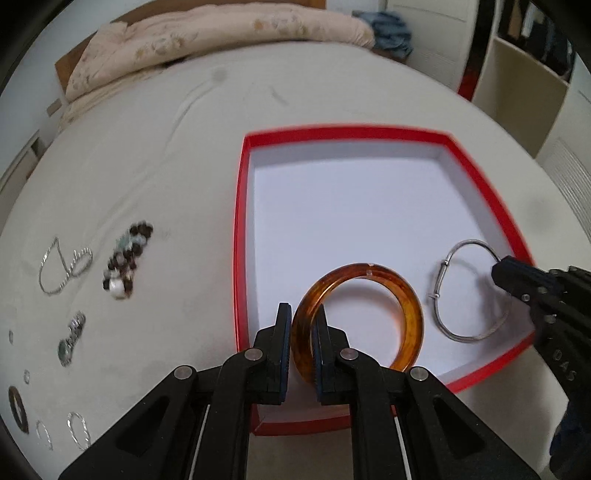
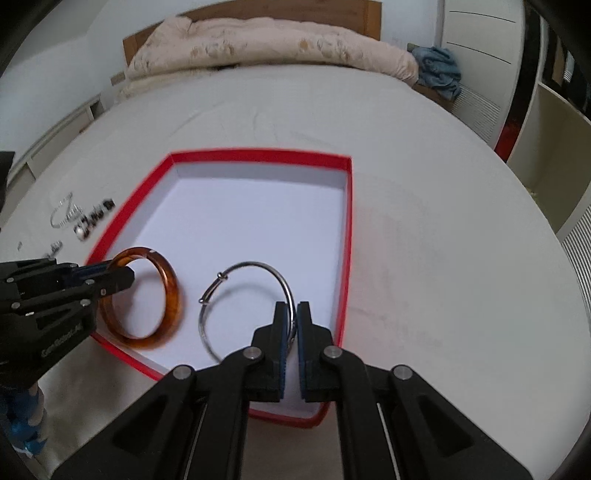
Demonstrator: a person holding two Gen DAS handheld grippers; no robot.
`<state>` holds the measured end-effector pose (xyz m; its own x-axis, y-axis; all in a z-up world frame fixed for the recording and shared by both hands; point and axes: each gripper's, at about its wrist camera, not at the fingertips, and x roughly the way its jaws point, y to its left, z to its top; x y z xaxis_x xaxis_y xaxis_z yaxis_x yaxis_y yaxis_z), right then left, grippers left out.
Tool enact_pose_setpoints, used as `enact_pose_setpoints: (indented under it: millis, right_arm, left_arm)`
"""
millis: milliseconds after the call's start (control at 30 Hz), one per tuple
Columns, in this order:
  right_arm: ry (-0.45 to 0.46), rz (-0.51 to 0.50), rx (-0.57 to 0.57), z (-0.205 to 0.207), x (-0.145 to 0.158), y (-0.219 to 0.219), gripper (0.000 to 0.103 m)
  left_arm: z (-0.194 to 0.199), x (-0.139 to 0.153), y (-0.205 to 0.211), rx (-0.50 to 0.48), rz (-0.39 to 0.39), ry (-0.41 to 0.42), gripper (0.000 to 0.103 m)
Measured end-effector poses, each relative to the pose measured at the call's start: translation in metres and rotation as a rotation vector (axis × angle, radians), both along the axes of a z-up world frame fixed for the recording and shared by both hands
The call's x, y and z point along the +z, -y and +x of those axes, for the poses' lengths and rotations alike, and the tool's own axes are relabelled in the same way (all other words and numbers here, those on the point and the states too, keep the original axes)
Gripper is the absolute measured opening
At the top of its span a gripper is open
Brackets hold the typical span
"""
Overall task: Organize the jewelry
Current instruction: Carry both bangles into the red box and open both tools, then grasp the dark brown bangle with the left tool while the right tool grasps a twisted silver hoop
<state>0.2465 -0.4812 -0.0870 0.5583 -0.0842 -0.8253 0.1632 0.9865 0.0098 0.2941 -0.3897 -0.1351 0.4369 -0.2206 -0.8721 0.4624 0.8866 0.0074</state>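
A red box (image 1: 240, 236) with a white floor lies on the white bed (image 1: 155, 155). My left gripper (image 1: 303, 314) is shut on an amber bangle (image 1: 410, 295) and holds it inside the box near its front left. My right gripper (image 2: 293, 309) is shut on a thin silver bangle (image 2: 255, 264) and holds it in the box near the front right wall. Each gripper shows in the other's view: the right gripper (image 1: 496, 271) at the right, the left gripper (image 2: 127, 277) at the left. The box (image 2: 347, 236) and amber bangle (image 2: 171, 291) show in the right wrist view too.
Loose jewelry lies on the bed left of the box: a silver chain (image 1: 64, 266), a dark bead bracelet (image 1: 127, 254), a small charm piece (image 1: 72, 339), rings and thin bangles (image 1: 77, 430) near the front left. A folded beige quilt (image 1: 221, 33) lies at the head of the bed.
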Motion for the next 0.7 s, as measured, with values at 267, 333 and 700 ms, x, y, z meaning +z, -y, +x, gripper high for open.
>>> enact_pose_setpoints:
  millis: [267,333,700]
  right_arm:
    - [0.013,-0.032,0.0,-0.004,0.012,0.0,0.017]
    - [0.034,-0.029,-0.009,-0.01,0.022,0.001,0.021]
    - [0.161,0.004,-0.006,-0.07,0.101,-0.043,0.023]
  left_arm:
    - [0.001,0.009,0.0,0.021,-0.055,-0.005,0.03]
    - [-0.005,0.02,-0.008,0.027,-0.079,0.008,0.032]
    - [-0.048,0.087,-0.123,0.135,-0.107,0.105,0.035]
